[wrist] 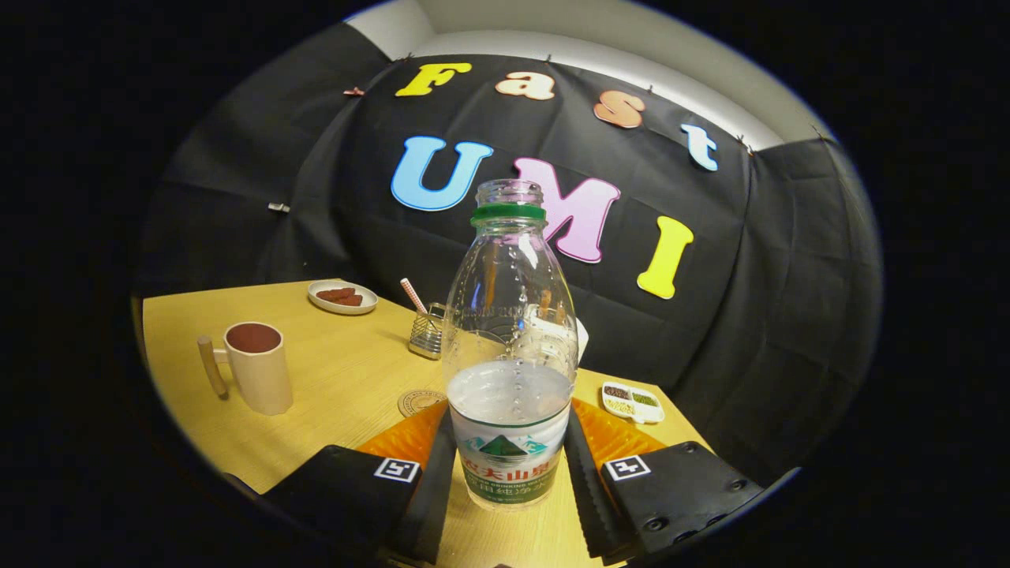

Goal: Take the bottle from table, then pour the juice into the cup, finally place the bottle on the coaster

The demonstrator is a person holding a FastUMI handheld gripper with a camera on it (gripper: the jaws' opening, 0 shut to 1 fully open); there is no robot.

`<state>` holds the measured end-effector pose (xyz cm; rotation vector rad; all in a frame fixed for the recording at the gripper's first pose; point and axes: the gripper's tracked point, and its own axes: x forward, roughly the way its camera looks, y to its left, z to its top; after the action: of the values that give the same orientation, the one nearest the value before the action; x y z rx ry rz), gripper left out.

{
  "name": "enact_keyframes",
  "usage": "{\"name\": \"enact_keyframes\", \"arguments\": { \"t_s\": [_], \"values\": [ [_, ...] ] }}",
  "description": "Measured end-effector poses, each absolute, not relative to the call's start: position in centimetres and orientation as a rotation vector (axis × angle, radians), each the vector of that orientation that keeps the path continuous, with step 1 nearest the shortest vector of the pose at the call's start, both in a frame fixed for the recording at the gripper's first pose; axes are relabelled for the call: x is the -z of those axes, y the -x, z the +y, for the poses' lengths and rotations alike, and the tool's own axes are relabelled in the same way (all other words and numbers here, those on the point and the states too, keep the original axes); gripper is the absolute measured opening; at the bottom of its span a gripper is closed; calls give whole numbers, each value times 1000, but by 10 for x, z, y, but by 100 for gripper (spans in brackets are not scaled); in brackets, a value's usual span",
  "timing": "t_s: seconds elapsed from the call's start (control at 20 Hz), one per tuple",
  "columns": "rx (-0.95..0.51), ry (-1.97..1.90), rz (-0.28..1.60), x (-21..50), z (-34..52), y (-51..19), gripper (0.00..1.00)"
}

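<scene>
Lower centre of the frame: the bottle [509,331] carries a wrap label [510,467] with a green mountain emblem and rows of printed characters. The tongs [509,426] press the bottle from both sides at label height. Each tong body bears one square black-and-white coded marker, the left marker [396,470] and the right marker [627,467]. The coaster [417,401] on the desk [347,379] shows a circular print, too small to read.

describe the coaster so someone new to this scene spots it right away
Start at the wooden table and find the clear bottle standing between the gripper fingers. The coaster lies flat just left of the bottle's base, beyond the left finger. It is the only thin round disc, wood-coloured, unlike the tall cup further left.
</scene>
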<state>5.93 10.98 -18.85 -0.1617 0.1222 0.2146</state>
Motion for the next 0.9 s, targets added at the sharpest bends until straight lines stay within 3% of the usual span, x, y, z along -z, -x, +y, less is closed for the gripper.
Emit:
{"name": "enact_keyframes", "arguments": {
  "t_s": [0.3, 0.9],
  "values": [
    [-253, 415, 147, 148, 138, -56, 70],
    [-320, 930, 185, 160, 198, -56, 70]
  ]
}}
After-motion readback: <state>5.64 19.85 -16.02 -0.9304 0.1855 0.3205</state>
